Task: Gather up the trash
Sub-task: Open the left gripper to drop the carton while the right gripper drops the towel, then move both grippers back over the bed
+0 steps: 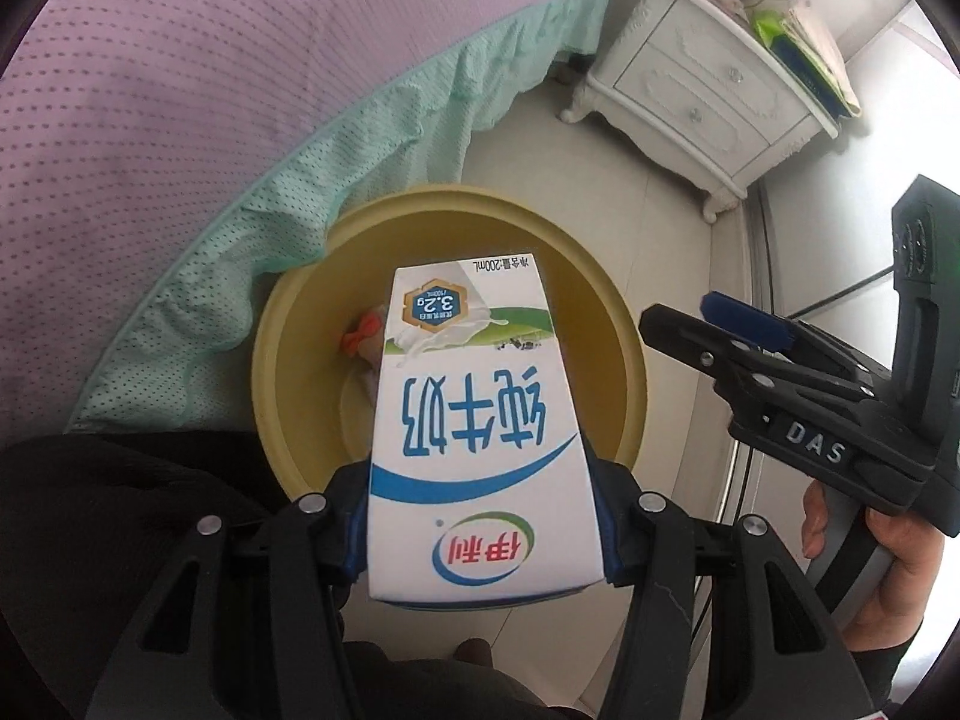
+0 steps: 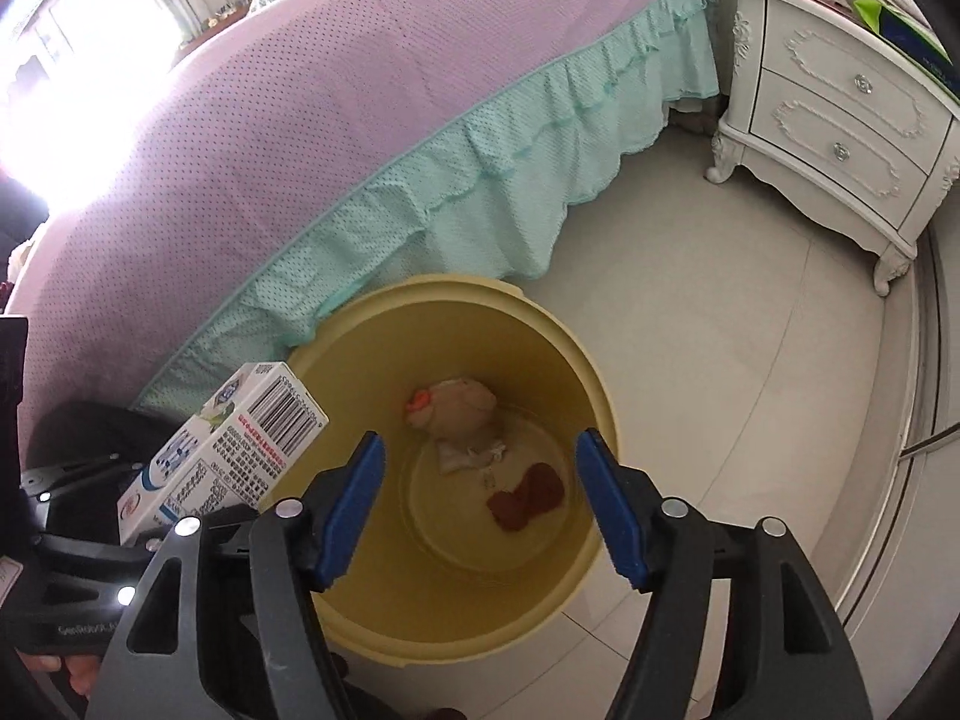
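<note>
A white and blue milk carton (image 1: pixel 480 420) is clamped between the blue pads of my left gripper (image 1: pixel 480 516), which is shut on it. The carton hangs over the yellow round bin (image 1: pixel 606 282) on the floor. In the right wrist view the carton (image 2: pixel 240 456) sits at the bin's left rim. My right gripper (image 2: pixel 480 498) stands open above the bin (image 2: pixel 594 372) with nothing between its fingers. At the bin's bottom lie a crumpled tissue wad (image 2: pixel 462 414) with an orange bit and a brown scrap (image 2: pixel 528 498). From the left wrist view, the right gripper (image 1: pixel 738 330) is to the right of the bin.
A bed with a purple cover (image 2: pixel 300 120) and a teal skirt (image 2: pixel 480 204) runs close behind the bin. A white nightstand (image 2: pixel 840 120) stands at the back right. Pale floor tiles (image 2: pixel 720 330) spread right of the bin. A hand (image 1: pixel 888 564) holds the right gripper's handle.
</note>
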Demonstrator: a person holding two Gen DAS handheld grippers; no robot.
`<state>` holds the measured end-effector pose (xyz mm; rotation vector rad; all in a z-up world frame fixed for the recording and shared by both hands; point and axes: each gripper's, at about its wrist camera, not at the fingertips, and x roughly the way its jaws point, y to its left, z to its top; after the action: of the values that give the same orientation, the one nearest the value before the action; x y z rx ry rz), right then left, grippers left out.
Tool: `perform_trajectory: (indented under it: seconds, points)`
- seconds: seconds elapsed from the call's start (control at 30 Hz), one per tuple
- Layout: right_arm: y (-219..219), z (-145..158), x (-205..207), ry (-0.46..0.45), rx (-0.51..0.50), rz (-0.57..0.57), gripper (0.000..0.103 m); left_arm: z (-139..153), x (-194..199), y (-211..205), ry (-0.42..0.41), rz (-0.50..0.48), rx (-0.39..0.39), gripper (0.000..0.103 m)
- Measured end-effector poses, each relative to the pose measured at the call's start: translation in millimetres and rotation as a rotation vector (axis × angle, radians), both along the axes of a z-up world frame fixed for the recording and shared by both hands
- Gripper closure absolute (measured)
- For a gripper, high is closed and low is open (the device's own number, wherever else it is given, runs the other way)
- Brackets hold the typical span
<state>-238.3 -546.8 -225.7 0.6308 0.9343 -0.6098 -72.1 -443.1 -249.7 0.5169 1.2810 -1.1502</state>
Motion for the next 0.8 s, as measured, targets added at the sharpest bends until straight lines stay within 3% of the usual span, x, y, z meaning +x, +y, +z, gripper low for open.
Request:
perform_trajectory:
  seconds: [0.07, 0.2, 0.5, 0.63, 0.8]
  points:
    - [-1, -1, -5, -0.003, 0.012, -0.004, 0.033, -4, -1, -3, 0.005, -0.007, 0.011, 0.047]
    - [-1, -2, -10, 0.000, 0.018, -0.013, 0.033, -10, -2, -9, 0.017, -0.015, 0.020, 0.035]
    - [3, -2, -2, -0.003, 0.029, 0.007, 0.033, -5, -4, -4, 0.007, -0.030, 0.010, 0.035]
    - [8, 6, 7, -0.012, 0.011, 0.034, 0.033, 7, -2, 1, -0.014, -0.020, -0.025, 0.035]
    - [17, 23, 18, -0.051, -0.029, 0.080, 0.029, 44, 8, 19, -0.126, 0.026, -0.108, 0.031]
